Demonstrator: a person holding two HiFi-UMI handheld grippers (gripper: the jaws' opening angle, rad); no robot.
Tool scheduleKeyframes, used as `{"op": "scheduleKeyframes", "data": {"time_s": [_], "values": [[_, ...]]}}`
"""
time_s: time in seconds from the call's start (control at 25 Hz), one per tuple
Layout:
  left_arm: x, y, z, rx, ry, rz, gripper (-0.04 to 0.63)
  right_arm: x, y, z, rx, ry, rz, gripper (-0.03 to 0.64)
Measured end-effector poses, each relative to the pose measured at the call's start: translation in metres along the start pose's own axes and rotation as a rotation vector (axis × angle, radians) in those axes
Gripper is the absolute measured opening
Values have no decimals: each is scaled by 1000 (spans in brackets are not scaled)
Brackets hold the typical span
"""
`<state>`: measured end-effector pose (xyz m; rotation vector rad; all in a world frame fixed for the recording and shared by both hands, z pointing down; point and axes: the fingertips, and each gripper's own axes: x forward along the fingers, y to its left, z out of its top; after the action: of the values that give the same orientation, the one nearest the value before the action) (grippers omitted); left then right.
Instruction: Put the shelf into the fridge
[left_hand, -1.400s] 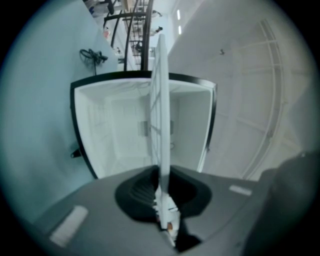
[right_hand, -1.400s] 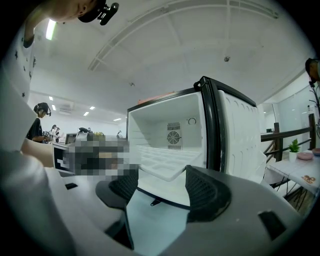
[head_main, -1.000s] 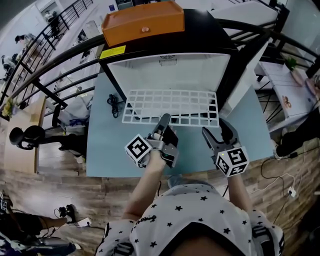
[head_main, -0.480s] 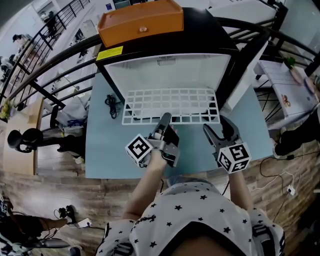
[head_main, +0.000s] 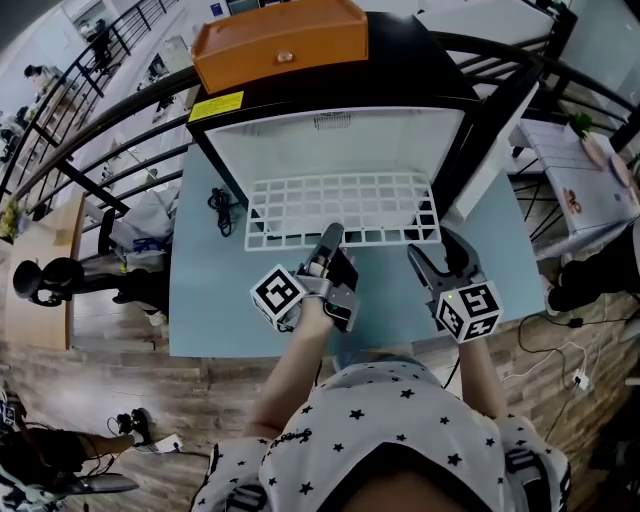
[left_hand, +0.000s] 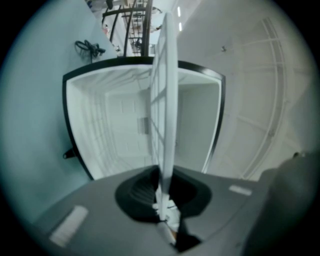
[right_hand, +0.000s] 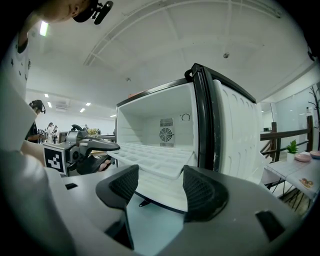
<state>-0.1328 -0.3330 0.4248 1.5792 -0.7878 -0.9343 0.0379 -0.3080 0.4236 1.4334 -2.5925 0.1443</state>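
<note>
The white wire shelf lies flat, its far part inside the open white fridge and its near edge sticking out over the table. My left gripper is shut on the middle of that near edge. In the left gripper view the shelf runs edge-on from the jaws of my left gripper into the fridge cavity. My right gripper is open by the shelf's near right corner. In the right gripper view the shelf lies just beyond the spread jaws of my right gripper, not touching them.
The fridge door stands open on the right. An orange drawer box sits on top of the fridge. A black cable lies on the light blue table to the left of the shelf. Railings and wooden floor surround the table.
The shelf has edged slightly further towards the fridge with my left gripper shut on it. My right gripper has stayed open beside the near right corner.
</note>
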Motion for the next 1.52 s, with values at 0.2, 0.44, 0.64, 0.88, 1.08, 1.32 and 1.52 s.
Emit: {"op": "scheduleKeyframes", "data": {"time_s": [0.2,0.44,0.64,0.88,1.08,1.32,1.52], "values": [[9,2,2,5,7,14,37,7,-9,3,6,3,-23,265],[23,5,9,-6,9,34,37,20,-18,7,8,9,-41,265],[33,9,16,-21,16,38,35,30,-23,8,9,14,-66,264],[42,12,23,1,32,40,32,36,-26,6,12,19,-77,264],[42,12,22,-5,44,34,33,36,-27,7,15,8,-87,264],[27,5,22,51,97,25,43,36,-27,6,13,8,-95,264],[2,5,23,218,153,85,61,35,-27,5,14,11,-104,264]]}}
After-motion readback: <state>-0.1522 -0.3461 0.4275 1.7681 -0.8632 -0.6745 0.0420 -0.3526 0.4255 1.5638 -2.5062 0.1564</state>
